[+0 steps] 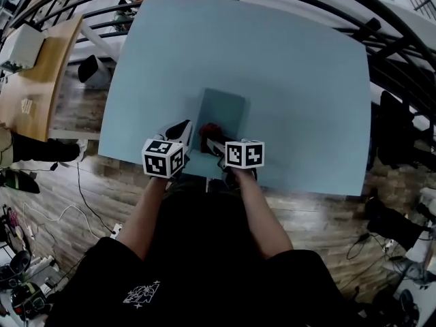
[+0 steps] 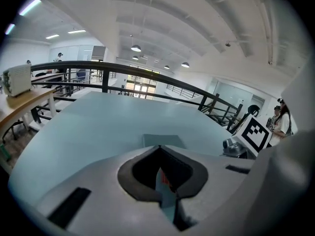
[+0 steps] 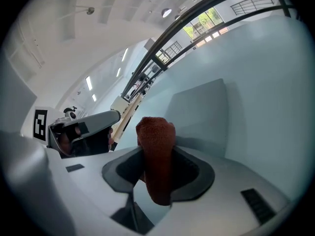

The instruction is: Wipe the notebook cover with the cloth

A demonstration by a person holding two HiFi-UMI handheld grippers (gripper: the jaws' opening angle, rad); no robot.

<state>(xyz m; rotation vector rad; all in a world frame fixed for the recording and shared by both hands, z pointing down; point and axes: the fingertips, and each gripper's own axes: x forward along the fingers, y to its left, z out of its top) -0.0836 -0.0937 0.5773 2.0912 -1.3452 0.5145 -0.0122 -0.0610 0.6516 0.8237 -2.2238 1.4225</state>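
The notebook (image 1: 222, 110), with a plain teal-grey cover, lies flat on the pale blue table (image 1: 293, 80) near its front edge. My right gripper (image 1: 212, 142) is shut on a rust-red cloth (image 1: 210, 129), held just over the notebook's near end. In the right gripper view the cloth (image 3: 155, 132) stands up between the jaws of the gripper (image 3: 157, 157), with the notebook (image 3: 199, 109) beyond it. My left gripper (image 1: 184, 129) hovers beside the notebook's left near corner. Its jaws (image 2: 158, 147) meet at the tips with nothing in them, and the notebook (image 2: 165, 140) lies just ahead.
The table's front edge (image 1: 286, 182) runs right under both grippers. A wooden desk (image 1: 48, 67) stands to the left, and a dark curved railing (image 1: 381, 33) runs behind and to the right. Cables (image 1: 68, 210) lie on the wood floor. A person (image 2: 282, 123) stands far right.
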